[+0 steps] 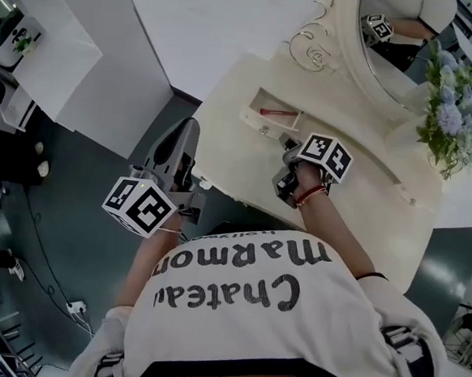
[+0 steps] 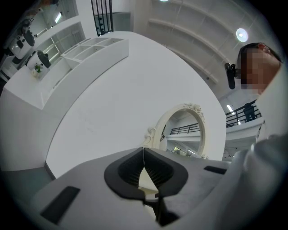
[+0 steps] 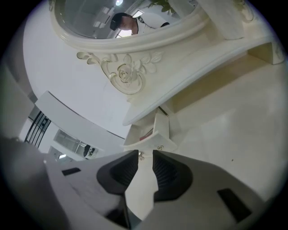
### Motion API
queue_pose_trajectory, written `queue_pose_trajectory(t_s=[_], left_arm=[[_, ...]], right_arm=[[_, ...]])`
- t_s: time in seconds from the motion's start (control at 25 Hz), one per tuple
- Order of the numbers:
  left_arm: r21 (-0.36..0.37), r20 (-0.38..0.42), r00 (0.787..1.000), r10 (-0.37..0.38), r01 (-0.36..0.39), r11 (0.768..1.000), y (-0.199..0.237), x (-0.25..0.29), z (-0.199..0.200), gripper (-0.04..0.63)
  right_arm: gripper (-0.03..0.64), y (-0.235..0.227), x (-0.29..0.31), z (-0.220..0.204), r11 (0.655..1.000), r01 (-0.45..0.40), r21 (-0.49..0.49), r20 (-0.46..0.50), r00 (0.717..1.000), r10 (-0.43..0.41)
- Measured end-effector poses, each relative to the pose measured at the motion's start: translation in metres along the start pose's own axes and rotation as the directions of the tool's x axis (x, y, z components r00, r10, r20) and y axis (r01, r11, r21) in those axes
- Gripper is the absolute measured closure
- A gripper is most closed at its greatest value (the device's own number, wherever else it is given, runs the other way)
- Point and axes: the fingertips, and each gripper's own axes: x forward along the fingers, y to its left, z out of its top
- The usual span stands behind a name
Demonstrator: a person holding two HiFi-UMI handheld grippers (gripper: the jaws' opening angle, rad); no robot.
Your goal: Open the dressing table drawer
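The cream dressing table [image 1: 358,193] has a small drawer [image 1: 270,113] that stands pulled out, with a red item [image 1: 276,112] lying inside. My right gripper [image 1: 286,144] sits just in front of the drawer, over the tabletop. In the right gripper view its jaws [image 3: 145,158] are apart, and the drawer's little metal knob [image 3: 141,156] sits at the gap between the tips without being pinched. The drawer front [image 3: 158,143] is right ahead of them. My left gripper [image 1: 190,126] hangs off the table's left edge over the floor. It [image 2: 143,151] is shut with nothing in it.
An oval mirror [image 1: 410,43] with carved trim stands at the back of the table, and a vase of blue flowers [image 1: 447,111] at its right. White walls and a white counter [image 1: 47,55] lie to the left, cables [image 1: 50,275] on the dark floor.
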Motion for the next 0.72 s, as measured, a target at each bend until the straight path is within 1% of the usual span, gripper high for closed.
queue_pose_trajectory(t_s=[0.12, 0.2, 0.28, 0.36, 0.44, 0.52, 0.64, 0.72], left_arm=[[-0.007, -0.007, 1.000, -0.010, 0.010, 1.000, -0.021, 0.008, -0.014, 0.572], [-0.008, -0.012, 1.000, -0.012, 0.012, 1.000, -0.034, 0.011, -0.023, 0.572], [-0.008, -0.017, 1.000, -0.011, 0.011, 1.000, -0.047, 0.014, -0.032, 0.572], [-0.005, -0.021, 1.000, -0.011, 0.011, 1.000, -0.058, 0.016, -0.039, 0.572], [0.002, -0.024, 1.000, -0.016, 0.016, 1.000, -0.070, 0.017, -0.045, 0.572], [0.015, -0.025, 1.000, -0.017, 0.017, 1.000, -0.079, 0.017, -0.050, 0.572], [0.044, -0.023, 1.000, -0.007, 0.008, 0.999, -0.093, 0.012, -0.058, 0.572], [0.065, -0.020, 1.000, 0.002, -0.001, 0.998, -0.101, 0.007, -0.064, 0.572]], right_arm=[[0.509, 0.012, -0.025, 0.015, 0.996, -0.073, -0.053, 0.004, 0.997, 0.073], [0.512, 0.022, -0.043, 0.026, 0.987, -0.123, -0.102, 0.020, 0.992, 0.125], [0.515, 0.032, -0.062, 0.038, 0.972, -0.171, -0.161, 0.048, 0.982, 0.181], [0.523, 0.045, -0.084, 0.050, 0.947, -0.221, -0.233, 0.089, 0.965, 0.247], [0.535, 0.058, -0.106, 0.060, 0.908, -0.257, -0.330, 0.134, 0.940, 0.314], [0.541, 0.069, -0.129, 0.068, 0.854, -0.261, -0.450, 0.174, 0.912, 0.371], [0.554, 0.081, -0.160, 0.077, 0.761, -0.218, -0.611, 0.233, 0.869, 0.436], [0.557, 0.084, -0.178, 0.080, 0.713, -0.175, -0.679, 0.266, 0.847, 0.461]])
